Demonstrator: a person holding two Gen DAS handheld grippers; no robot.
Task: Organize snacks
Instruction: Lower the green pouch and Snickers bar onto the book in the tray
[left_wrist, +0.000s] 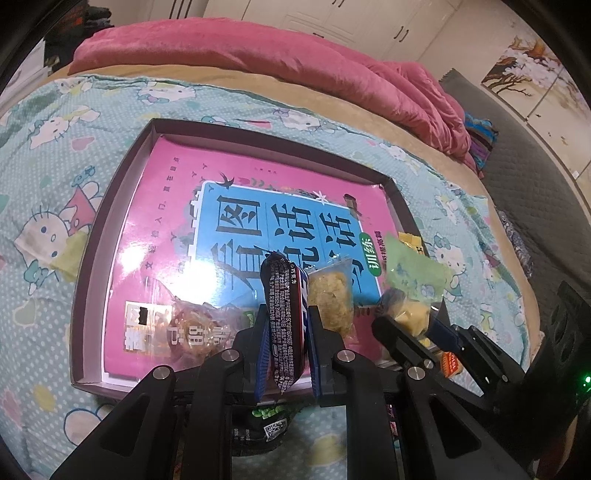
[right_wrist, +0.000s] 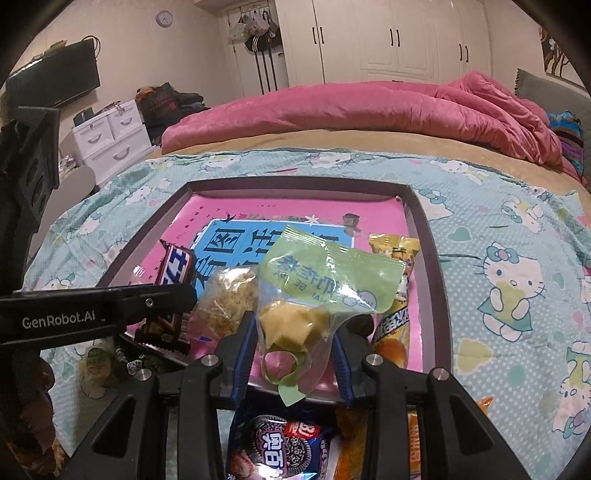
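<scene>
A shallow brown tray (left_wrist: 122, 173) lies on the bed with a pink and blue book (left_wrist: 177, 192) flat inside it. My left gripper (left_wrist: 286, 350) is shut on a dark chocolate bar (left_wrist: 282, 314), held upright over the tray's near edge. My right gripper (right_wrist: 295, 350) is shut on a clear and green bag holding a yellow pastry (right_wrist: 291, 321), also over the near edge; it also shows in the left wrist view (left_wrist: 413, 284). A pale crumbly snack in clear wrap (left_wrist: 330, 295) and a clear-wrapped brown snack (left_wrist: 199, 332) lie in the tray. A yellow packet (right_wrist: 397, 258) lies by the tray's right wall.
Loose snacks lie on the Hello Kitty sheet (right_wrist: 498, 288) before the tray: a blue cookie pack (right_wrist: 280, 446), an orange packet (right_wrist: 413, 443), a dark green-printed pack (left_wrist: 266, 428). A pink blanket (right_wrist: 332, 114) is heaped across the far side of the bed.
</scene>
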